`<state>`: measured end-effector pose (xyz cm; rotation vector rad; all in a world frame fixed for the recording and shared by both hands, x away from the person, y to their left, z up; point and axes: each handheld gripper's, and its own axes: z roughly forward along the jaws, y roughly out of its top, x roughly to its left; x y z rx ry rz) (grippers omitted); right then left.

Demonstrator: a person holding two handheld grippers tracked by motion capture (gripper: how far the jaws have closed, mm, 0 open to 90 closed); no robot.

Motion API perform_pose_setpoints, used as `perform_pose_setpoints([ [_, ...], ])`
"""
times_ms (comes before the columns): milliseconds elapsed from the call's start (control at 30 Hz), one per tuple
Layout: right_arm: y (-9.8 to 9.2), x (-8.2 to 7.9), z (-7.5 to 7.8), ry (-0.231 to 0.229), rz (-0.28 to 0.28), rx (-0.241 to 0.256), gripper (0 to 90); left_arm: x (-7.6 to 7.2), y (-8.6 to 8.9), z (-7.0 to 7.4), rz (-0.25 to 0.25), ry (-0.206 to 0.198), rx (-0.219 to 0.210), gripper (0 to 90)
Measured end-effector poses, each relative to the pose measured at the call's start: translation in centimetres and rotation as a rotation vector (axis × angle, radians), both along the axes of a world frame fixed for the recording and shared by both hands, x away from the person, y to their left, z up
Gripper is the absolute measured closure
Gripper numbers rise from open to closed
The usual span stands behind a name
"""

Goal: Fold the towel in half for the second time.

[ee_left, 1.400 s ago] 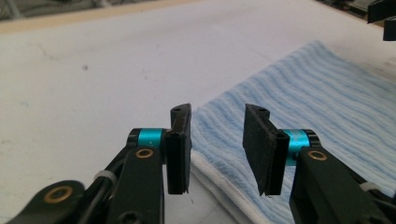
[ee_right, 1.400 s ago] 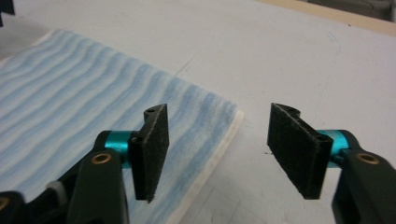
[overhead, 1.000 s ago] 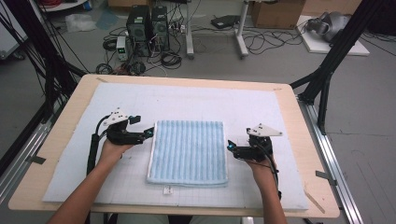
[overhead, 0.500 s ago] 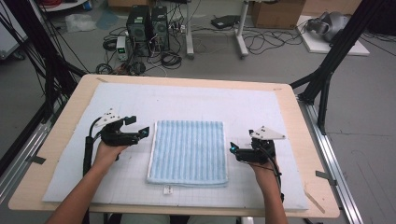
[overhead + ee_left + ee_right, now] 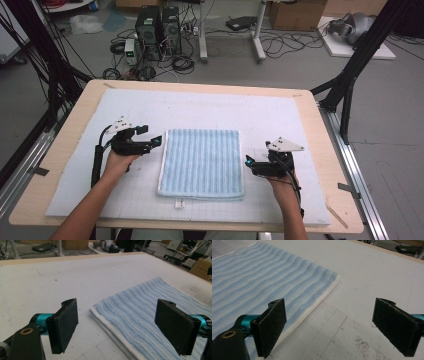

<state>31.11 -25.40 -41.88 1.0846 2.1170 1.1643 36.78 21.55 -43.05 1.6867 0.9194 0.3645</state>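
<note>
**Folded towel flat between two open grippers**

Located at the centre of the white gridded foam mat (image 5: 210, 107): a folded, light-blue striped terry towel with a white edge (image 5: 202, 162). Flanked on both sides, with the left gripper (image 5: 156, 141) just off the far left corner and the right gripper (image 5: 248, 161) just beside the right edge, nearer the front. Both aimed inward at the cloth.

Towel condition: roughly square, lying flat, ribbed in fine pale and darker blue lines running front to back. White hem visible along the left and front edges. Doubled layers evident at the corner (image 5: 105, 315) in the left gripper view. A small white tag (image 5: 179, 203) protruding at the front edge. No wrinkles of note.

Left gripper: jaws spread wide, black pads facing each other, nothing between them but mat and towel corner. One pad over bare mat, the other above the towel surface. Contact with the cloth not confirmed from these angles.

Right gripper: likewise spread wide and empty. In the right gripper view, one pad close over the towel's white edge (image 5: 322, 298), the other over bare mat. Contact here also not determinable.

Mat resting on a light wooden table (image 5: 325, 145).
</note>
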Motion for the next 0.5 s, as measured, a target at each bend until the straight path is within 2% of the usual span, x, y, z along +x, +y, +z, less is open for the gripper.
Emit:
perform_pose_setpoints([
  [133,0.0,0.1,-0.1,0.009,-0.002,0.014,11.2,0.1,0.0,-0.1,0.004,0.004,-0.001,19.2],
  [267,-0.1,0.0,-0.1,0.011,0.004,0.024,11.2,0.1,-0.2,-0.2,0.004,0.001,0.023,19.2],
  [400,-0.3,0.0,-0.1,0.013,0.0,0.051,11.2,0.6,-0.5,0.2,0.009,0.011,0.04,19.3],
  [500,-0.2,0.0,-0.1,0.019,0.002,0.054,11.2,1.2,-0.7,0.3,0.012,0.02,0.032,19.7],
])
